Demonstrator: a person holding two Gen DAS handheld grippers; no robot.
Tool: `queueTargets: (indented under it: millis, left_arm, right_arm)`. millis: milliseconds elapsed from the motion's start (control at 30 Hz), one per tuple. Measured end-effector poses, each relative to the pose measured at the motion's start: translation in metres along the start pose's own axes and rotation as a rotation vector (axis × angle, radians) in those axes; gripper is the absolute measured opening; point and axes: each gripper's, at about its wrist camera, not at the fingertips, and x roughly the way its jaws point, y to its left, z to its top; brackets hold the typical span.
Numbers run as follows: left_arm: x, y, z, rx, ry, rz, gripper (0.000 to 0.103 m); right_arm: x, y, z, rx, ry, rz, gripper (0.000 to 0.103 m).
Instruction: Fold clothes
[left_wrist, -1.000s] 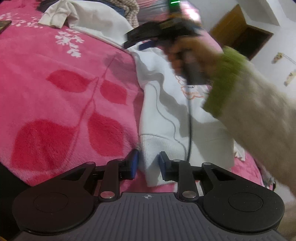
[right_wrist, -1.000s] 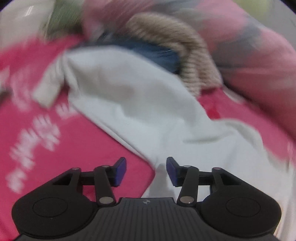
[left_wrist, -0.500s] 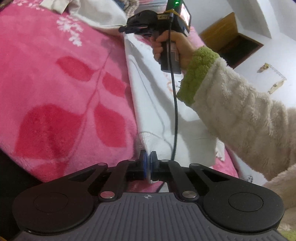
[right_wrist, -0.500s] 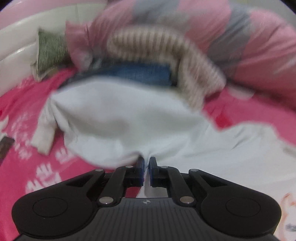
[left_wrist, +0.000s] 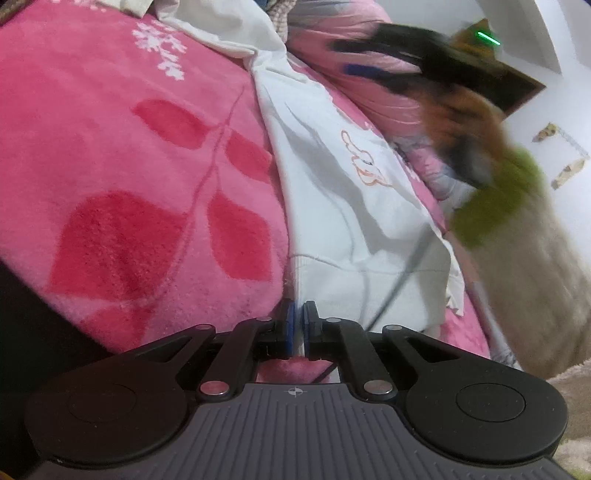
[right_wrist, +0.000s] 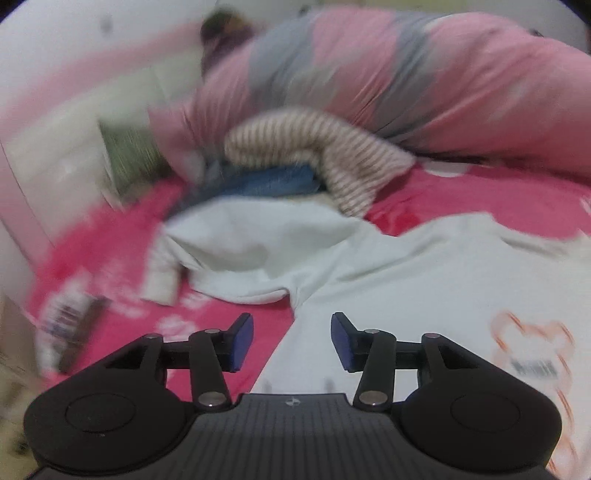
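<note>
On the pink leaf-patterned blanket (left_wrist: 122, 177), a white sweatshirt (left_wrist: 332, 192) lay stretched out, its long axis running away from the left gripper (left_wrist: 298, 325) toward the pile of clothes at the far end of the blanket. The left gripper's blue pads were pressed together on the sweatshirt's ribbed hem (left_wrist: 317, 273), at the corner nearest the blanket's near edge. The right gripper (right_wrist: 291, 339), blurred in the left view, hovered above the sweatshirt's far end with its jaws apart and nothing between them; the sweatshirt's edge lay just below and ahead of it, with the cartoon print (right_wrist: 532, 350) off to its right. One sleeve (right_wrist: 162, 269) trailed out sideways over the blanket. Beyond it sat a striped garment (right_wrist: 317, 147) on blue fabric (right_wrist: 266, 184). The right gripper was the nearer one to the shoulder end, so any grasp there would likely fall to it.
</note>
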Motion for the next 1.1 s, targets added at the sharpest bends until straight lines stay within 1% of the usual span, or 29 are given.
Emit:
queueTargets:
  millis: [33, 100, 167, 233, 267, 333, 367, 467, 533, 600, 633, 667, 733, 767, 833, 900, 933, 967, 1000, 1067, 1100]
  left_arm:
    - [-0.001, -0.002, -0.001, 0.010, 0.000, 0.013, 0.006]
    - [-0.006, -0.009, -0.004, 0.034, -0.002, 0.040, 0.009]
    - [-0.010, -0.017, -0.006, 0.063, -0.012, 0.072, 0.012]
    - [-0.017, -0.024, -0.007, 0.090, -0.035, 0.110, 0.019]
    - [-0.022, -0.026, -0.006, 0.100, -0.051, 0.125, 0.020]
    - [-0.027, -0.029, 0.000, 0.095, -0.087, 0.136, 0.020]
    - [-0.028, -0.032, 0.005, 0.091, -0.101, 0.125, 0.020]
    - [-0.016, -0.051, 0.022, 0.139, -0.107, 0.101, 0.022]
    - [-0.003, -0.069, 0.031, 0.201, -0.115, 0.098, 0.024]
    - [0.015, -0.086, 0.034, 0.255, -0.112, 0.107, 0.025]
    - [0.024, -0.090, 0.035, 0.270, -0.108, 0.108, 0.025]
    - [0.034, -0.095, 0.036, 0.285, -0.104, 0.109, 0.025]
    - [0.051, -0.103, 0.037, 0.305, -0.092, 0.110, 0.025]
    - [0.059, -0.105, 0.037, 0.303, -0.082, 0.110, 0.025]
    - [0.073, -0.107, 0.036, 0.296, -0.063, 0.114, 0.025]
    - [0.084, -0.108, 0.033, 0.292, -0.044, 0.123, 0.025]
    - [0.087, -0.107, 0.032, 0.292, -0.037, 0.129, 0.025]
    - [0.090, -0.105, 0.031, 0.292, -0.031, 0.136, 0.025]
    - [0.092, -0.103, 0.029, 0.293, -0.025, 0.144, 0.025]
    - [0.092, -0.101, 0.027, 0.292, -0.024, 0.145, 0.025]
    - [0.090, -0.100, 0.027, 0.291, -0.027, 0.143, 0.025]
  right_arm:
    - [-0.028, -0.009, -0.005, 0.028, -0.024, 0.020, 0.054]
    - [-0.083, -0.035, -0.031, 0.100, -0.086, -0.017, 0.065]
    - [-0.137, -0.062, -0.057, 0.172, -0.148, -0.054, 0.066]
    - [-0.192, -0.089, -0.084, 0.243, -0.210, -0.091, 0.067]
    - [-0.211, -0.102, -0.102, 0.301, -0.228, -0.121, 0.067]
    - [-0.240, -0.139, -0.143, 0.491, -0.253, -0.115, 0.068]
    - [-0.251, -0.158, -0.165, 0.606, -0.263, -0.076, 0.068]
    - [-0.263, -0.196, -0.216, 0.827, -0.292, -0.065, 0.068]
    - [-0.264, -0.206, -0.234, 0.848, -0.292, -0.135, 0.068]
    - [-0.260, -0.208, -0.242, 0.830, -0.290, -0.226, 0.068]
    - [-0.258, -0.209, -0.245, 0.818, -0.303, -0.262, 0.068]
    - [-0.254, -0.210, -0.248, 0.809, -0.314, -0.286, 0.068]
    - [-0.238, -0.212, -0.249, 0.791, -0.280, -0.324, 0.067]
    - [-0.233, -0.211, -0.251, 0.780, -0.263, -0.310, 0.064]
    - [-0.224, -0.209, -0.256, 0.756, -0.229, -0.280, 0.055]
    - [-0.219, -0.201, -0.258, 0.708, -0.218, -0.245, 0.018]
    - [-0.218, -0.198, -0.257, 0.691, -0.214, -0.251, 0.014]
    - [-0.219, -0.196, -0.255, 0.686, -0.220, -0.268, 0.006]
    - [-0.224, -0.196, -0.253, 0.693, -0.245, -0.272, 0.004]
    - [-0.237, -0.195, -0.247, 0.705, -0.299, -0.273, 0.003]
    - [-0.240, -0.188, -0.237, 0.679, -0.326, -0.256, 0.003]
